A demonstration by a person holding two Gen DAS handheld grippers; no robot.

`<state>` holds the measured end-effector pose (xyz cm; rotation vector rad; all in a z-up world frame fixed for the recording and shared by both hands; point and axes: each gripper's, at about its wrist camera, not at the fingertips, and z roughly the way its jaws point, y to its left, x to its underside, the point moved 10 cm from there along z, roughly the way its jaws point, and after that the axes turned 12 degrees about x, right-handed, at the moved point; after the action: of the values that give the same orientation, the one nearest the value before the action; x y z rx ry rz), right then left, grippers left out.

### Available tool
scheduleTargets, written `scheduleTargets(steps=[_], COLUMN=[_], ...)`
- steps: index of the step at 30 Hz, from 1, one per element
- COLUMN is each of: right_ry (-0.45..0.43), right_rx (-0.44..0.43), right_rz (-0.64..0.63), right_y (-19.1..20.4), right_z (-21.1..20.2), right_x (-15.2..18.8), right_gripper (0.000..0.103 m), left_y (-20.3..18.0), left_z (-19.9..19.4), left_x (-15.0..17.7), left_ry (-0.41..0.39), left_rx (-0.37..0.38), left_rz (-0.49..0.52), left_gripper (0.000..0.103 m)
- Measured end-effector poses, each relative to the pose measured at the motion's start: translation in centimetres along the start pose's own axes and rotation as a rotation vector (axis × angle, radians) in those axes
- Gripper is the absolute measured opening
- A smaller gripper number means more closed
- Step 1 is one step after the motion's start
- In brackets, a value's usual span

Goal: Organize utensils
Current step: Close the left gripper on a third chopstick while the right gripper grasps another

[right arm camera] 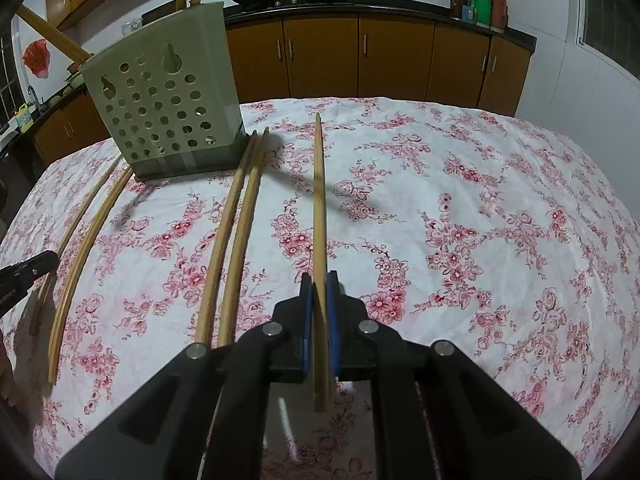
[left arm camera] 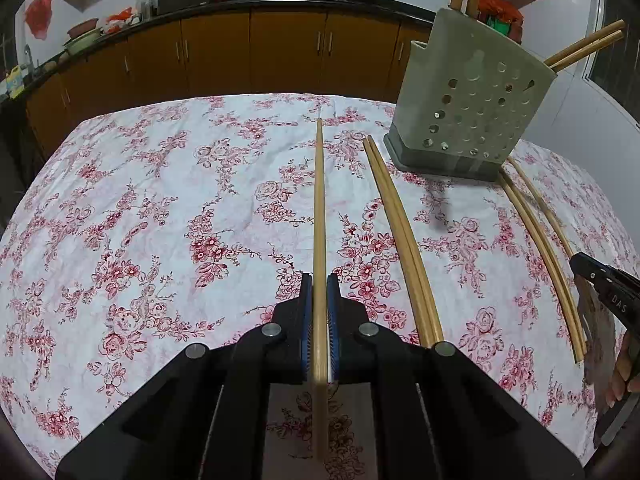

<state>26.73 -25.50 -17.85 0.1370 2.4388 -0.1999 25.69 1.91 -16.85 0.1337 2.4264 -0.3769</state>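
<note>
Each tool is clenched on a chopstick: left tool [left arm camera: 319,280] on one [left arm camera: 319,208], right tool [right arm camera: 319,278] on another [right arm camera: 319,200]. Holder [left arm camera: 472,96] already has several chopsticks upright inside. We count loose pairs [right arm camera: 236,236] still lying on the counter [left arm camera: 160,200], touching or just beside the holder's base. Open counter lies right of the right tool.

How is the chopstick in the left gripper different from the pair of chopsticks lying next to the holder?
The held chopstick is single and clamped in the left gripper; the pair of chopsticks is two sticks, ungripped.
The held chopstick points straight along the fingers; the pair lies side by side on the tablecloth, its far ends near the holder.
Both look like the same light wood.
</note>
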Motion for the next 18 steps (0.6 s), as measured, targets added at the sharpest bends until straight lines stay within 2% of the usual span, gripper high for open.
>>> scheduleTargets(steps=[18], right_ry=[0.003], right_rx=[-0.011], right_rz=[0.01], right_y=[0.09], right_z=[0.11], right_x=[-0.06], right_gripper=[0.01], left_y=[-0.11], left_z=[-0.03], left_x=[-0.01], left_ry=[-0.003], left_rx=[0.011], left_rz=[-0.013], left_gripper=[0.009])
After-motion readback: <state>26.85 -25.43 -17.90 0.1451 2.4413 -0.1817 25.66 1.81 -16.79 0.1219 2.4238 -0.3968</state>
